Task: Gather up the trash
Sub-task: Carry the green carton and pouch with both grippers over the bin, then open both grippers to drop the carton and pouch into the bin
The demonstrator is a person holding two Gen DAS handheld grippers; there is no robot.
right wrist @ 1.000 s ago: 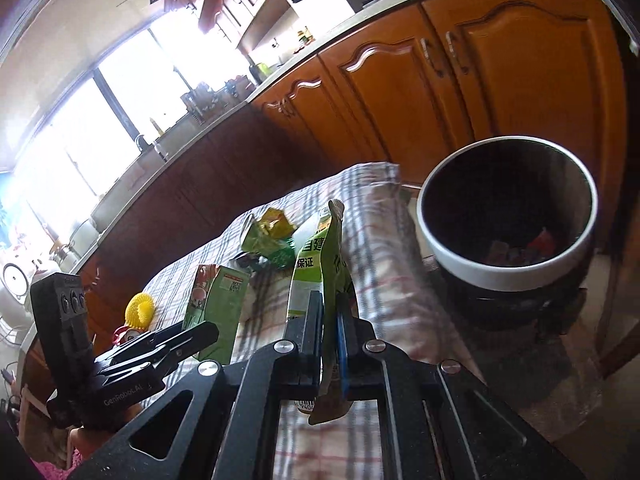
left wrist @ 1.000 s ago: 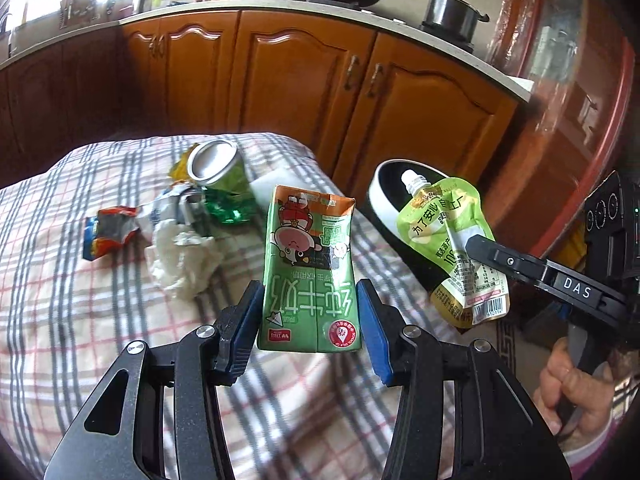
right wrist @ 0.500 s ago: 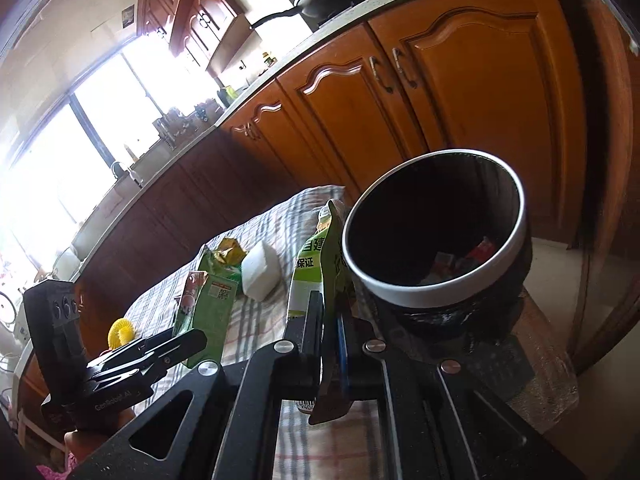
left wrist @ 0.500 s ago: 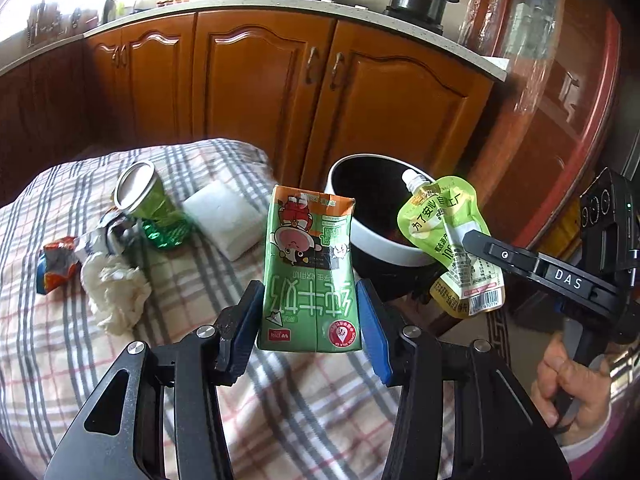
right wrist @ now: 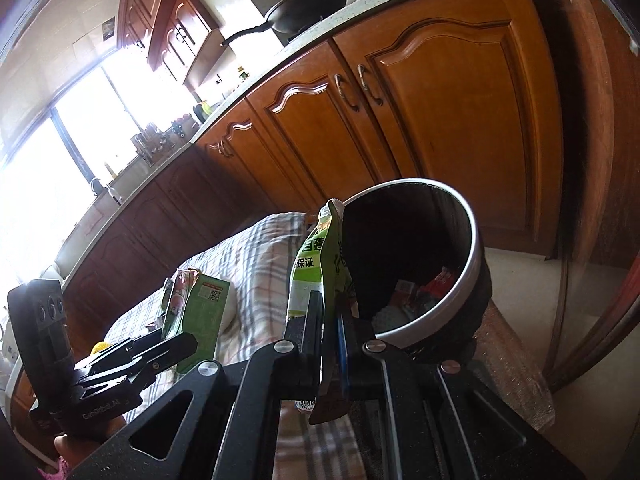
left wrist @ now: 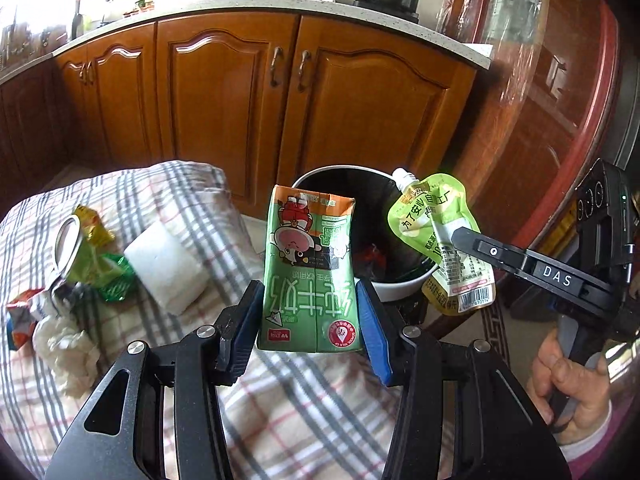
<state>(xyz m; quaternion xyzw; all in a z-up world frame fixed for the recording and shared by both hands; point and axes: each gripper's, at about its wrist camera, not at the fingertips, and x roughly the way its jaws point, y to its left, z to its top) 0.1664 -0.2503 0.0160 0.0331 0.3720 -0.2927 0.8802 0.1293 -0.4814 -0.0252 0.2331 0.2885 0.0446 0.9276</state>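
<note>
Left tool [left wrist: 310, 312] grasping green milk carton [left wrist: 310, 270], right tool [right wrist: 330, 320] marked DAS clenching spouted pouch [right wrist: 320, 268]

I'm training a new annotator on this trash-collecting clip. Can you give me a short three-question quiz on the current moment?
1. True or false: the left gripper is shut on the green milk carton.
2. What does the right gripper hold? A) white tissue B) green spout pouch C) metal can
3. Fill in: the bin with the white rim already has some ____ at its bottom.

Key:
1. True; the blue pads press both carton sides.
2. B; the pouch is pinched flat near its lower end.
3. Trash; red and white scraps lie inside.
</note>
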